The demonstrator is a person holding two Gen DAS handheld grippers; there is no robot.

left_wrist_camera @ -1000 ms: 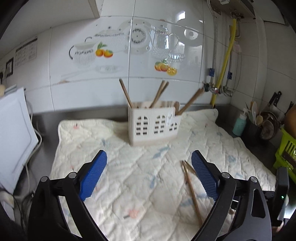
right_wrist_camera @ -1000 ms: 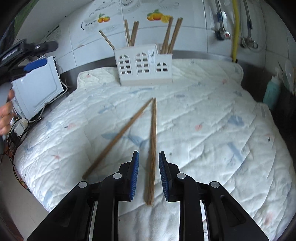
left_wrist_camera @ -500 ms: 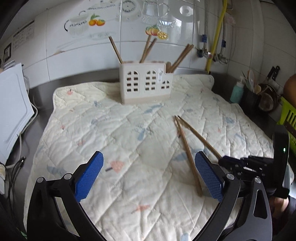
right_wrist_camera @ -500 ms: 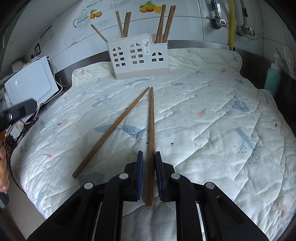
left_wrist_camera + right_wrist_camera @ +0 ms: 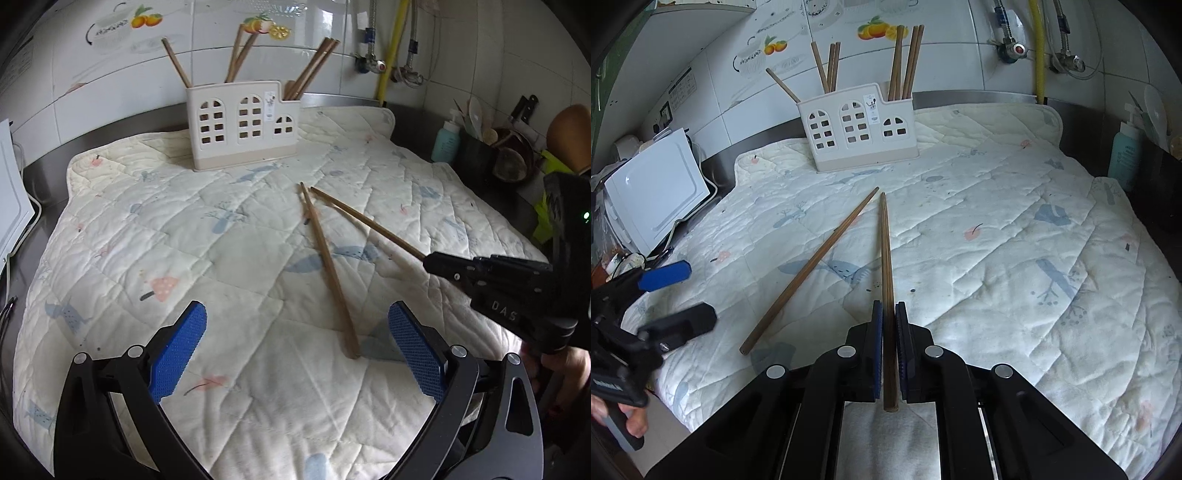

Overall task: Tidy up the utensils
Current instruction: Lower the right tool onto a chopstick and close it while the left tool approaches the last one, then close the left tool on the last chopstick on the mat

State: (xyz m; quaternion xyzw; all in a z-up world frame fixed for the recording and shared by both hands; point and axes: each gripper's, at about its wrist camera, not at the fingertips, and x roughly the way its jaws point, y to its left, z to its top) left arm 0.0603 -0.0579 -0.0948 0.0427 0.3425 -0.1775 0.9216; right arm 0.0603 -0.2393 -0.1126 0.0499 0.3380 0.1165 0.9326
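Two long wooden chopsticks lie on a quilted cloth point(image 5: 229, 266). My right gripper point(image 5: 888, 314) is shut on the thick end of one chopstick point(image 5: 885, 258); it also shows in the left wrist view point(image 5: 365, 223). The other chopstick point(image 5: 328, 269) lies loose, its thick end between the open fingers of my left gripper point(image 5: 295, 336); it also shows in the right wrist view point(image 5: 812, 266). A white utensil holder point(image 5: 242, 123) with several chopsticks upright in it stands at the back of the cloth, also in the right wrist view point(image 5: 858, 127).
A white appliance point(image 5: 655, 186) sits left of the cloth. A teal bottle point(image 5: 447, 142) and a dark pot of kitchen tools point(image 5: 476, 147) stand at the right. Tiled wall, yellow pipe point(image 5: 388, 55) and taps are behind.
My right gripper has closed from slightly open onto the chopstick's thick end. My left gripper has dropped lower and closer to the loose chopstick, staying open.
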